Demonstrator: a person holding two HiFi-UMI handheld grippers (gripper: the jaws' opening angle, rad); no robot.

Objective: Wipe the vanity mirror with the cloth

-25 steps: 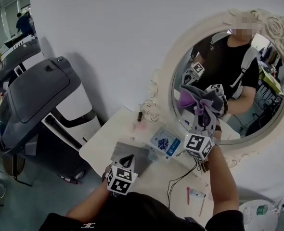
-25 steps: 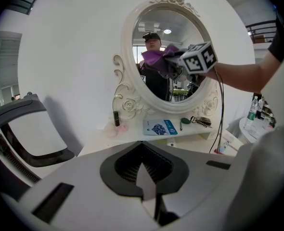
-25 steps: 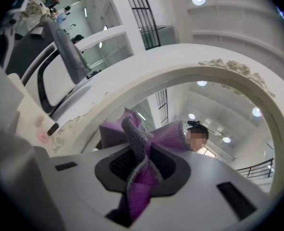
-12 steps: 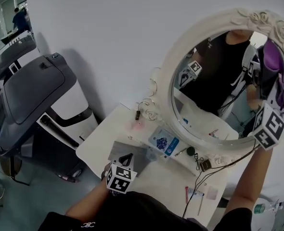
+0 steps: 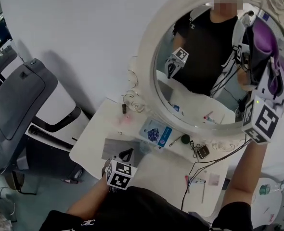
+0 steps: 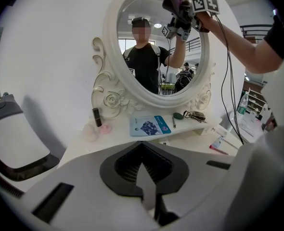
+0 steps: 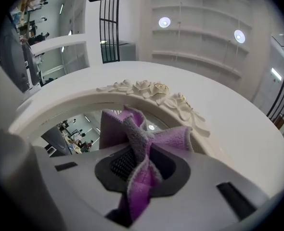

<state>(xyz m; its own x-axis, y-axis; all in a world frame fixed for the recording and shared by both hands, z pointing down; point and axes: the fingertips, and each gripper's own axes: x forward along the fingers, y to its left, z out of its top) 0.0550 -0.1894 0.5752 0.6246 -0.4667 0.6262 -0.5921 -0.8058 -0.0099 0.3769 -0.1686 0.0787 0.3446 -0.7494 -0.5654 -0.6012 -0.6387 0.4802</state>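
The mirror (image 5: 200,100) is oval, in a white carved frame with roses along the top. It stands upright on the table against the far wall. The cloth (image 5: 266,44), purple and grey, is bunched and pinched in the right gripper (image 7: 138,167), up at the glass's upper right edge.

shirt (image 5: 142,211) black | left hand-held gripper (image 6: 149,194) white | right hand-held gripper (image 7: 141,174) white

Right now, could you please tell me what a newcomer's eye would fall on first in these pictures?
The ornate white oval vanity mirror above the white dressing table dominates. High at its top edge, just under the carved roses, the right claw is shut on a bunched purple-and-grey cloth. The left claw hangs shut and empty, low over the table.
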